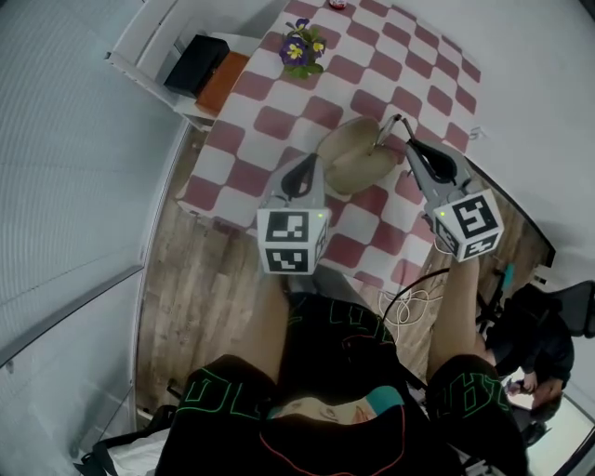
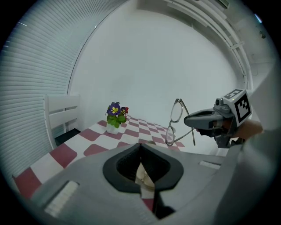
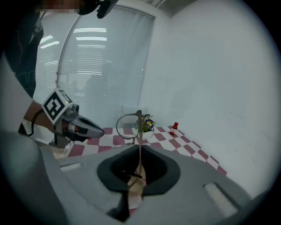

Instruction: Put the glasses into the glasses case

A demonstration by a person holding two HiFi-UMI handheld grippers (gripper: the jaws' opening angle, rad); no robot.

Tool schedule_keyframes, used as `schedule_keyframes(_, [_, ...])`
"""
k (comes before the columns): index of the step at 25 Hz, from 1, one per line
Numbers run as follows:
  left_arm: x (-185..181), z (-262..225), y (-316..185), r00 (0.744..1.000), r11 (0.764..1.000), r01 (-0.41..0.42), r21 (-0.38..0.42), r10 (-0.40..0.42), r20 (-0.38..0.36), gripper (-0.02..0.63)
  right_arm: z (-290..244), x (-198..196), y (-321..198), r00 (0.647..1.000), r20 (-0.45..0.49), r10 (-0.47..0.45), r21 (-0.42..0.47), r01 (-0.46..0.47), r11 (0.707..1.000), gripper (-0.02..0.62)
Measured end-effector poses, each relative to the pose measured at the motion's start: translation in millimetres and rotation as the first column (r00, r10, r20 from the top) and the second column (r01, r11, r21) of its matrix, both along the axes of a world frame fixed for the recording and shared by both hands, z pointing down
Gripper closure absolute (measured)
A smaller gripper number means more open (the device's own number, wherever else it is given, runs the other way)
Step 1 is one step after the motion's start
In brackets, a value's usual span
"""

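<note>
Left gripper clamps the one glasses case; right gripper pinches one pair of glasses.

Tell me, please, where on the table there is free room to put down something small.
Free: the checkered cloth between the flower pot and the glasses case, and the far stretch beyond the case, up to the small red bottle. Crowded: around the case, where the left hand-held gripper and the right hand-held gripper, holding the glasses, meet.
</note>
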State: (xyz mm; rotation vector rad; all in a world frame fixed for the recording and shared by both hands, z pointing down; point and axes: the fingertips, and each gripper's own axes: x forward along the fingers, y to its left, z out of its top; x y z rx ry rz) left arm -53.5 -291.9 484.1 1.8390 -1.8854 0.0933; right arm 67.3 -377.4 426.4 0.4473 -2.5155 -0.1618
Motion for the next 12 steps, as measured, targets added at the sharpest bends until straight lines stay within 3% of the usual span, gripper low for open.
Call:
schedule_keyframes(5, [-0.4, 2.5, 3.4, 1.0, 1.0, 0.014, -0.001, -0.014, -0.007, 0.597, 14.8, -3.3, 16.8, 0.965, -0.181, -0.189, 0.022, 0.196, 0.98, 0.578])
schedule_keyframes(12, [0.5, 5.0, 5.0, 1.0, 1.0, 0.023, -0.009, -0.023, -0.008, 0.597, 42.8, -6.0, 34.0, 0.823, -0.414, -0.389, -0.016, 0.421, 0.907, 0.578])
